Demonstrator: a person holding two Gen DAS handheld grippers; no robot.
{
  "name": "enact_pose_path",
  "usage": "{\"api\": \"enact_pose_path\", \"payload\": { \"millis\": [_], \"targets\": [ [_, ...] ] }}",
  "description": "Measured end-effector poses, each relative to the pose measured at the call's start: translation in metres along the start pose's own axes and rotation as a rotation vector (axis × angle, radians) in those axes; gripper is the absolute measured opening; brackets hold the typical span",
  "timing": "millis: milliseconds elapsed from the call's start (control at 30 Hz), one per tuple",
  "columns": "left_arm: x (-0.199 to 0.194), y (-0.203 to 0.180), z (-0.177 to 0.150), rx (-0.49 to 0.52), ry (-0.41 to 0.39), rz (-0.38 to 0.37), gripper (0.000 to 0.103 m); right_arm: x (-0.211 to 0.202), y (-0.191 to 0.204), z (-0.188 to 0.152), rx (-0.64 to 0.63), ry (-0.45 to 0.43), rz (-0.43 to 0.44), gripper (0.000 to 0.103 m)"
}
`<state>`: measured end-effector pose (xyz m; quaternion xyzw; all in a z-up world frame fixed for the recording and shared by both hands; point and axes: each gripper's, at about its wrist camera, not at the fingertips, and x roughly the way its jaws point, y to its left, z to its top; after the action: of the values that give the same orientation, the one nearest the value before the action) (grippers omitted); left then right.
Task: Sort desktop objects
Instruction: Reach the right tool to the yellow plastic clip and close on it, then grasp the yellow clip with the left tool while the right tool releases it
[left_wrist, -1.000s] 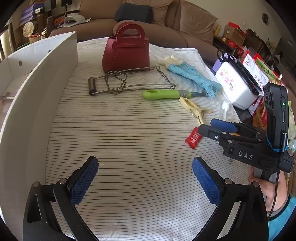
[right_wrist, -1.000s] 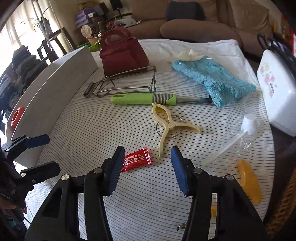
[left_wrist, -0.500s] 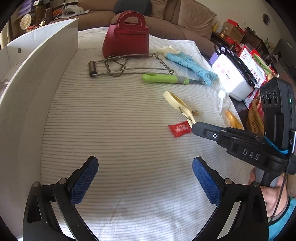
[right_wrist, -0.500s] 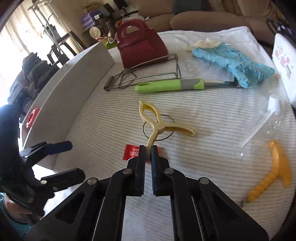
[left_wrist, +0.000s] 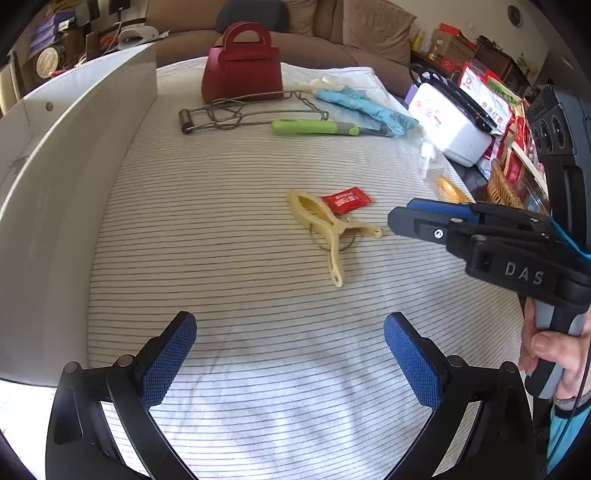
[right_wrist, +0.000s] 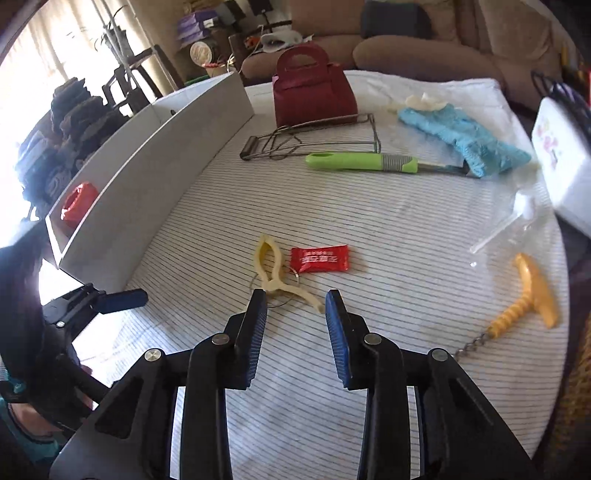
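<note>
1. The left gripper (left_wrist: 290, 354) hovers over the striped tablecloth (left_wrist: 229, 206), jaws wide apart and empty.
2. The right gripper (right_wrist: 295, 306) has its jaws apart, empty, just short of the yellow clip (right_wrist: 275, 278).
3. A red sachet (right_wrist: 319, 259) lies touching the yellow clip's right side.
4. The white box (right_wrist: 155, 162) stands left of the clip, a red packet (right_wrist: 78, 205) inside.
5. Beyond the clip lie a green-handled knife (right_wrist: 362, 161), a wire rack (right_wrist: 314, 142), and a red gift box (right_wrist: 312, 88).
</note>
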<state>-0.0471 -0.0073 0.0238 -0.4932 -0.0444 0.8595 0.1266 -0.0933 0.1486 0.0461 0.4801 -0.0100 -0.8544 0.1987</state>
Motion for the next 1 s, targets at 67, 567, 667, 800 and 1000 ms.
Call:
{"api": "enact_pose_path", "payload": {
  "millis": [67,567,667,800,1000],
  "targets": [
    [0.005,-0.006,0.004,-0.002,-0.011,0.001,0.102,0.003,-0.001,-0.001,-0.042,0.006,-0.019,0.032],
    [0.029,-0.014,0.019,0.035,-0.007,0.041,0.036,0.033,-0.001,-0.010,-0.115,0.036,-0.025,0.021],
    [0.029,-0.002,0.019,-0.010,0.001,-0.008,0.014,0.034,0.004,-0.012,-0.105,0.045,0.005,0.006],
    [0.029,0.015,0.020,-0.070,0.006,-0.080,0.009,0.035,0.015,-0.013,-0.113,0.051,0.007,0.006],
    [0.025,0.019,0.021,-0.066,-0.011,-0.068,0.041,0.029,0.017,-0.010,-0.095,0.038,0.024,0.006]
  ]
}}
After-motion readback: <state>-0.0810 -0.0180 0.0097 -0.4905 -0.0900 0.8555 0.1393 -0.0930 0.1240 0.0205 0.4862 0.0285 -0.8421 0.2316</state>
